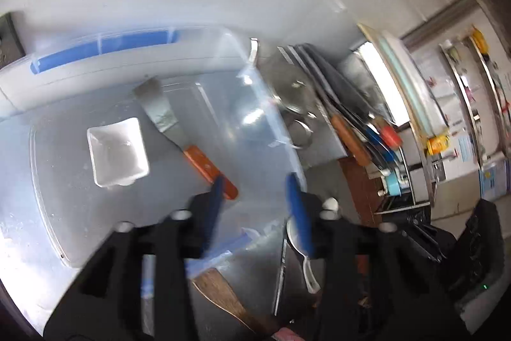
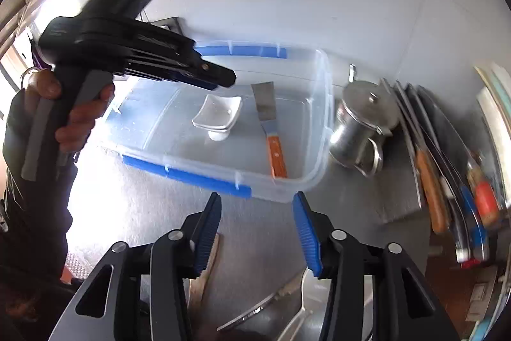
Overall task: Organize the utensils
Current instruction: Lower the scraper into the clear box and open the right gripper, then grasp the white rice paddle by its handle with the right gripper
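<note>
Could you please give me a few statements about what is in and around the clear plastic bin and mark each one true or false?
1. The metal spatula with the orange wooden handle lies inside the clear plastic bin with blue latches. True.
2. The small white square dish sits outside the bin. False: it is inside.
3. The right claw is open and empty. True.
4. The lidded steel pot is inside the bin. False: it stands beside it.
5. The left claw grips the spatula. False: it is open.

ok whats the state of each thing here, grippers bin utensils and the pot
left gripper: open, empty, over the bin
right gripper: open, empty, outside the bin
clear bin: lid off
scraper: flat in the bin
white dish: upright in the bin, looks empty
metal pot: lid on, beside the bin
</note>
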A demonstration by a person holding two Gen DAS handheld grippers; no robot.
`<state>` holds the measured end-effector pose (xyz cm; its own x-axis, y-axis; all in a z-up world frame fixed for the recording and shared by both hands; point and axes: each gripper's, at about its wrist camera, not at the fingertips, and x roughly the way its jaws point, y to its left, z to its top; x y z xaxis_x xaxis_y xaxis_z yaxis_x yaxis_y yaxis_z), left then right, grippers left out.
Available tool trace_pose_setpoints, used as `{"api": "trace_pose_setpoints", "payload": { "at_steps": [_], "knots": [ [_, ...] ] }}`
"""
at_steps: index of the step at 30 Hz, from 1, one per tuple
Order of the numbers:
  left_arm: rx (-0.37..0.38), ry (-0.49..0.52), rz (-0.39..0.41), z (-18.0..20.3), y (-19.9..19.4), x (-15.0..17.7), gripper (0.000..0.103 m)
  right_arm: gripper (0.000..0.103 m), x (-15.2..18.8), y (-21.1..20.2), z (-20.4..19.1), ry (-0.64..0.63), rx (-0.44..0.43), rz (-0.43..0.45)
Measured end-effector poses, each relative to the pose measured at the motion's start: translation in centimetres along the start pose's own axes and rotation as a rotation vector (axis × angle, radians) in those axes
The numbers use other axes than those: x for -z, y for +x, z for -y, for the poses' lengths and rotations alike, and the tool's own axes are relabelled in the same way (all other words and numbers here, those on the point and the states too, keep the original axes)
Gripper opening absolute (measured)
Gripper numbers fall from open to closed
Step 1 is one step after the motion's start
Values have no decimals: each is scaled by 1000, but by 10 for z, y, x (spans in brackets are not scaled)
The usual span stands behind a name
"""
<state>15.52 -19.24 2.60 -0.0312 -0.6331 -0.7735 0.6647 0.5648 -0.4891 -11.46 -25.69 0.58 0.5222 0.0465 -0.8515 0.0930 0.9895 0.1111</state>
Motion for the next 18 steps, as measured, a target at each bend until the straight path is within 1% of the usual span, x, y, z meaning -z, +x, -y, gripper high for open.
{"api": "trace_pose_setpoints", "payload": {
  "at_steps": [1, 2, 3, 5, 7, 9, 11, 13, 16, 18],
  "knots": [
    [33, 44, 17, 16, -6, 11, 87, 50, 19, -4, 4, 16, 32, -13],
    [55, 83, 25, 33, -8, 23, 87, 50, 41, -4, 13, 41, 70, -37],
    [65, 107, 12, 47, -6, 33, 87, 50, 62, 1, 18, 72, 105, -69],
    [97, 111, -53, 69, 13, 52, 87, 50, 108, 22, 34, 146, 153, -163],
    [126, 94, -139, 83, 44, 67, 87, 50, 149, 49, 46, 220, 176, -247],
    [126, 60, -242, 90, 81, 83, 87, 50, 177, 69, 51, 270, 193, -296],
    [117, 36, -319, 95, 114, 99, 87, 50, 196, 81, 52, 299, 181, -313],
    [120, -1, -377, 94, 138, 113, 87, 50, 206, 91, 52, 313, 154, -324],
    [125, -70, -431, 88, 166, 127, 87, 50, 220, 101, 52, 296, 200, -343],
    [124, -119, -470, 82, 182, 133, 87, 42, 229, 107, 53, 297, 192, -356]
  ]
}}
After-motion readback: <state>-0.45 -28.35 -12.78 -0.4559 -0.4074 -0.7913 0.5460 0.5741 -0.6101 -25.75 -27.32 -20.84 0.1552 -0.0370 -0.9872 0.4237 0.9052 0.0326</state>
